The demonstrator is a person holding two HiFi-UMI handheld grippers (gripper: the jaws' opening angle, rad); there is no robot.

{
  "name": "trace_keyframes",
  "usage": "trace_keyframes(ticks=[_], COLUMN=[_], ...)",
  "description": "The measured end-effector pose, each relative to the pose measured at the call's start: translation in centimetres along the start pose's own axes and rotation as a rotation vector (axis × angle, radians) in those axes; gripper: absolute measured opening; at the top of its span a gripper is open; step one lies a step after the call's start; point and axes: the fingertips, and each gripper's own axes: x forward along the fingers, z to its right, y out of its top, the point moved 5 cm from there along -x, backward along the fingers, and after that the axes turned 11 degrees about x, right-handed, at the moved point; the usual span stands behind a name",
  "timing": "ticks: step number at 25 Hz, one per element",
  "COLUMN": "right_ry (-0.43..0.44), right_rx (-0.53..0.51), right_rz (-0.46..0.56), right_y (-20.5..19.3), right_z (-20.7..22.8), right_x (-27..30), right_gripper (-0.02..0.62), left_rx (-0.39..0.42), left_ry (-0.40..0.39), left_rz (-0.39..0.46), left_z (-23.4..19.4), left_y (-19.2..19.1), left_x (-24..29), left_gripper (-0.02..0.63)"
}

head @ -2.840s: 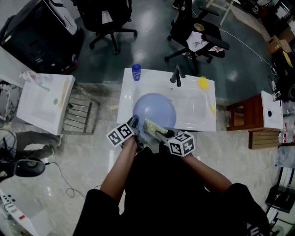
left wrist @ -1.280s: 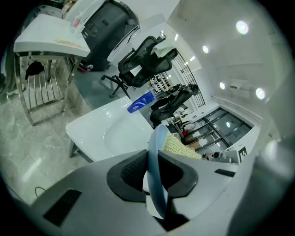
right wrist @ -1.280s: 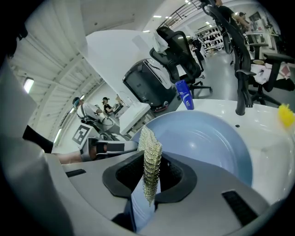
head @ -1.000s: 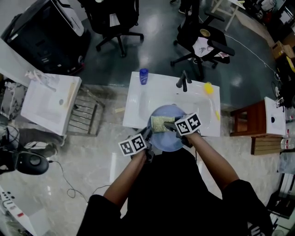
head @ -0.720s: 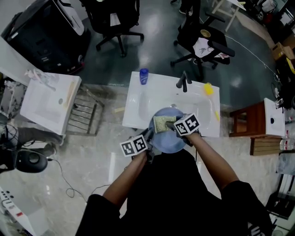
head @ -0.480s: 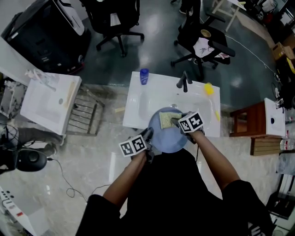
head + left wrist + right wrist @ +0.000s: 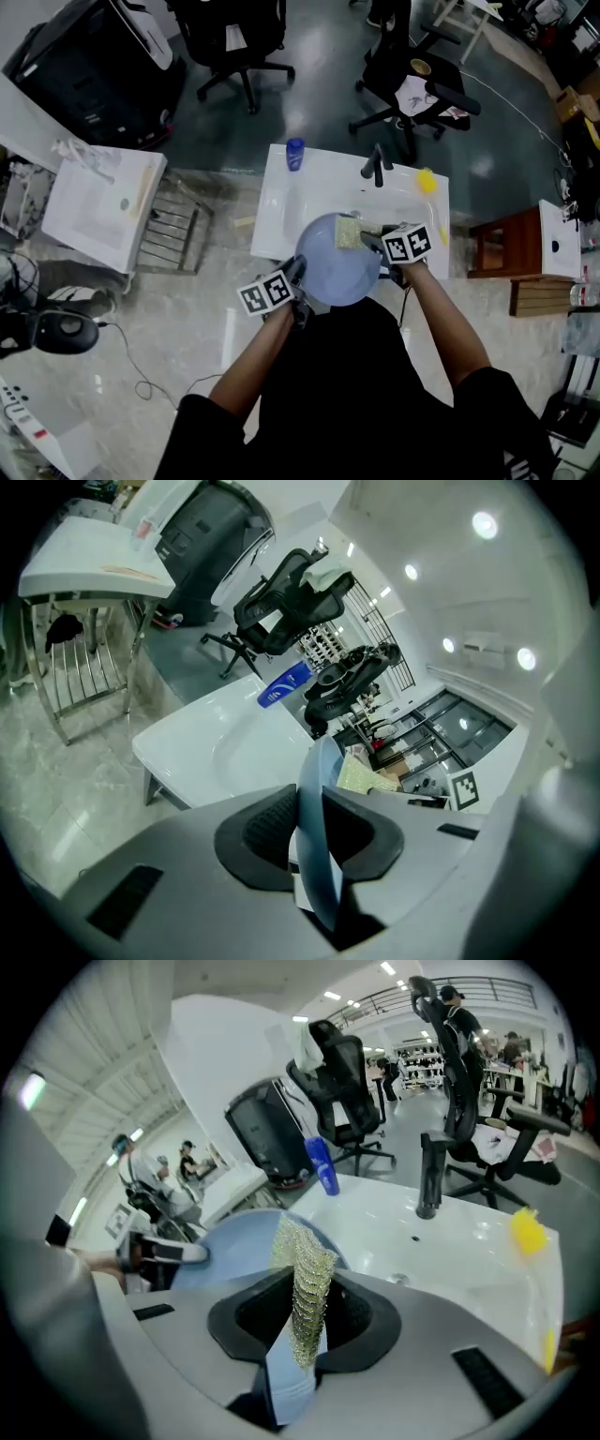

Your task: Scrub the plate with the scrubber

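While the plate (image 7: pixel 333 272) hangs over the sink's (image 7: pixel 281 202) near rim at centre frame in head view, the left gripper (image 7: pixel 297 274) clamps its lower-left edge, jaws closed on the rim. Scrubber (image 7: pixel 349 232), yellow-green mesh, presses on the plate's upper right, pinched between the right gripper's (image 7: pixel 372 246) jaws. Faucet (image 7: pixel 374 161) stands just above at the sink's back, blue bottle (image 7: pixel 294 155) on its upper-left corner, yellow item (image 7: pixel 427 180) upper right.

The right claw (image 7: pixel 364 240) has slid the scrubber (image 7: pixel 349 232) across the plate (image 7: pixel 323 277), seemingly from centre to its far rim.
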Motion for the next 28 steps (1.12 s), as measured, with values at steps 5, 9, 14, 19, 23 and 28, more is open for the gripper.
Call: trace_keyframes(ticks=[5, 9, 14, 19, 23, 28], right_ry=[0.222, 0.302, 0.321, 0.273, 0.225, 0.147], right_rx=[0.055, 0.018, -0.018, 0.007, 0.012, 0.022], right_rz=[0.068, -0.037, -0.179, -0.216, -0.237, -0.266], right_y=[0.5, -1.2, -4.4, -5.0, -5.3, -5.9], right_z=[-3.5, -6.9, -8.1, -6.9, -5.1, -1.3], right_x=[-2.5, -1.7, 1.8, 3.4, 3.1, 1.8], right_gripper=[0.066, 0.066, 0.066, 0.066, 0.066, 0.067], left_rx=[-0.027, -0.034, -0.041, -0.025, -0.032, -0.022], left_ry=[0.011, 0.013, 0.0, -0.011, -0.008, -0.01], left_rz=[0.028, 0.04, 0.043, 0.024, 0.021, 0.005], left_z=[-1.0, -1.4, -1.1, -0.5, 0.0, 0.8], left_y=[0.5, 0.9, 0.9, 0.8, 0.5, 0.6], left_x=[-0.3, 0.0, 0.3, 0.7, 1.2, 2.4], left_gripper=[0.048, 0.051, 0.049, 0.051, 0.051, 0.054])
